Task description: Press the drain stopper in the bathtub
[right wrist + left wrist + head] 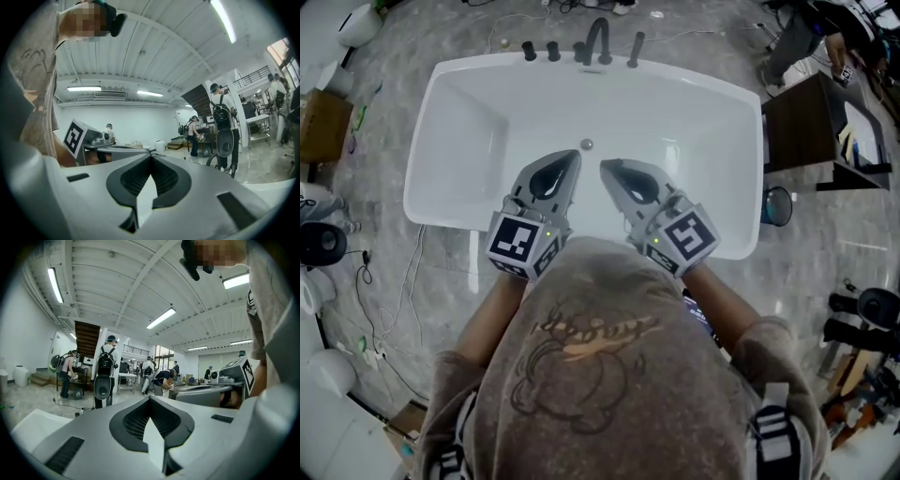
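Drain stopper on the tub floor, both your grippers empty.
The round drain stopper (587,144) sits mid-floor in the white bathtub (459,122), below the faucet (598,42). Your left gripper (574,156) and right gripper (606,167) hang over the tub on your side of it, jaws closed on nothing.

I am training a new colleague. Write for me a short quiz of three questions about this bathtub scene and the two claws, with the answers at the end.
1. True or false: the right claw holds the drain stopper.
2. Where does the faucet stand? A: on the far rim of the bathtub. B: on the near rim, by the person. C: on the floor beside the tub.
3. Fill in the gap: the jaws of the left claw are ____ (open or shut), with nothing between them.

Key: 1 false, because the stopper sits in the tub floor, clear of both claws; 2 A; 3 shut.
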### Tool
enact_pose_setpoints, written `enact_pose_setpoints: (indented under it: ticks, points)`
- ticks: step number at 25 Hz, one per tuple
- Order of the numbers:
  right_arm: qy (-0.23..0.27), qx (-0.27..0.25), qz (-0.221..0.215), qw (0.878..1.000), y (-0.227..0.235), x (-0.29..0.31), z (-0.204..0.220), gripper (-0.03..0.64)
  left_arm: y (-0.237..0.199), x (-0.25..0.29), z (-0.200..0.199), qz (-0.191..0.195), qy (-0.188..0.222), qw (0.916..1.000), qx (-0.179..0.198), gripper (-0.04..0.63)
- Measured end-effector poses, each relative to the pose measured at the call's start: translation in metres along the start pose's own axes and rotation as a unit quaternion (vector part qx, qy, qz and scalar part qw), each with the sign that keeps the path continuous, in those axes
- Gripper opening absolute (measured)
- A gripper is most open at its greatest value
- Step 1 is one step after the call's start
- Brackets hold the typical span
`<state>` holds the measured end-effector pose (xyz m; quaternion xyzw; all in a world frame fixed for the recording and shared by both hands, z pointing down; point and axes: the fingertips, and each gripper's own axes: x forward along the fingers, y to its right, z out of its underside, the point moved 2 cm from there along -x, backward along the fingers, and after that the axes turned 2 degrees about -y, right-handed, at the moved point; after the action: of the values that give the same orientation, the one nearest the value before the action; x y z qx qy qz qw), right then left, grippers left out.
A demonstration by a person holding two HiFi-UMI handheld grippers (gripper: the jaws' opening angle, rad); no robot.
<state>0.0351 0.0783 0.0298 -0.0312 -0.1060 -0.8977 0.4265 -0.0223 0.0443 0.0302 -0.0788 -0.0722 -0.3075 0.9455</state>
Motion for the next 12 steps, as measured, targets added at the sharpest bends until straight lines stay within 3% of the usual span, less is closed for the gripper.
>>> enact_pose_setpoints:
  ticks: [12]
  points:
    - [0.040, -0.009, -0.036, 0.999, 0.0009, -0.0036, -0.0040, -0.002, -0.0052, -0.0015, 0.0007, 0.011, 0.008, 0.9993, 0.035, 0.011]
